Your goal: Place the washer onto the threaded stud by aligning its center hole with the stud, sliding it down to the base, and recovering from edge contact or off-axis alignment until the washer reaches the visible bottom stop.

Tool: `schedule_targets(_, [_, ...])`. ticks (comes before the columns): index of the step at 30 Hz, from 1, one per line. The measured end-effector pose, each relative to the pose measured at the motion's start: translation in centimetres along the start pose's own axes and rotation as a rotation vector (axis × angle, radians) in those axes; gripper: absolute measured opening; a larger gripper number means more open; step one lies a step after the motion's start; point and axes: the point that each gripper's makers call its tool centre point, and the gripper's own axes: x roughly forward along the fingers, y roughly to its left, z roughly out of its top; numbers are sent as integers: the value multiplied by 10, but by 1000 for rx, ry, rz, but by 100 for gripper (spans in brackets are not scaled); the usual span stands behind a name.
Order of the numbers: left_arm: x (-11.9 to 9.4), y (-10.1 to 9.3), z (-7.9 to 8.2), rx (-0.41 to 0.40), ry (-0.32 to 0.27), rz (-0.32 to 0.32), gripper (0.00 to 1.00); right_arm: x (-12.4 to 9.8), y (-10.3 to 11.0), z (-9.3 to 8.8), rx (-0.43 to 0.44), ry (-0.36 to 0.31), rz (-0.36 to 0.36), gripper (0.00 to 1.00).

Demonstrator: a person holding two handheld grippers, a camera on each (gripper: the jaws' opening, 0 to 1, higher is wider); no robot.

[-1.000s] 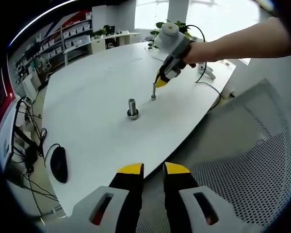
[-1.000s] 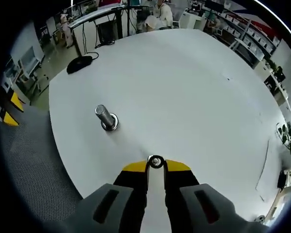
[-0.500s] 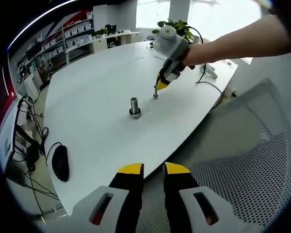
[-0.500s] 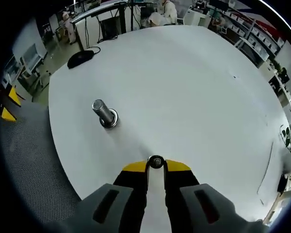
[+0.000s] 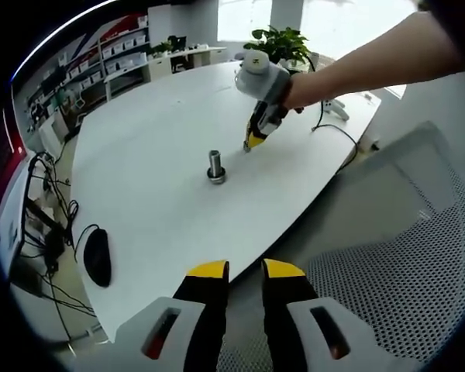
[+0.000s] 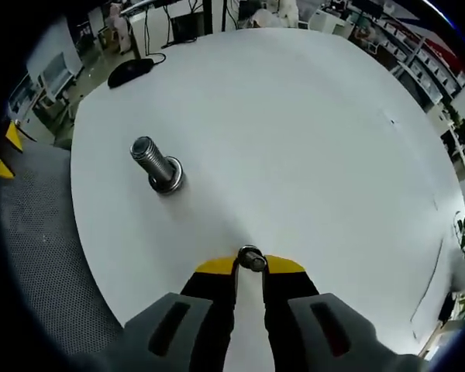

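One washer (image 6: 251, 258), one stud (image 6: 156, 163), and they're not together yet. The washer is pinched between the yellow tips of the right gripper (image 6: 249, 266), jaws closed narrow on its edge, carried above the white table (image 6: 310, 147). The stud stands upright on its base on the table, bare threads all the way down, well apart from the washer. In the left gripper view the right gripper (image 5: 255, 139) hangs near the stud (image 5: 215, 165) but off to one side, not over its top.

So I'd say pickup is done; lining the hole up with the stud, sliding down and seating at the bottom stop are all left.

The left gripper (image 5: 244, 270) holds nothing, jaws a narrow gap apart, back by a mesh chair (image 5: 403, 256) off the table edge.

Count: two grippers, one washer, one stud, plus one computer mouse (image 5: 96, 260).
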Motion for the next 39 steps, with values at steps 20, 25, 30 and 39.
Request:
schedule_targets(20, [1,-8,2,6,-5,-45,15,-59,-3,-11,167,-248,-58,20])
schedule_targets(25, [1,-11,4,20,-15,-65,15,-99,-5,-18,313,-380,-95,20])
schedule_targets(30, [-2,-13,12,5,-57,-78,15,-145,-4,-23,455,-538,-131,20])
schedule_targets(39, [-4,-14,17,0,-89,-87,15,-212,22,-41,531,-662,-166,20])
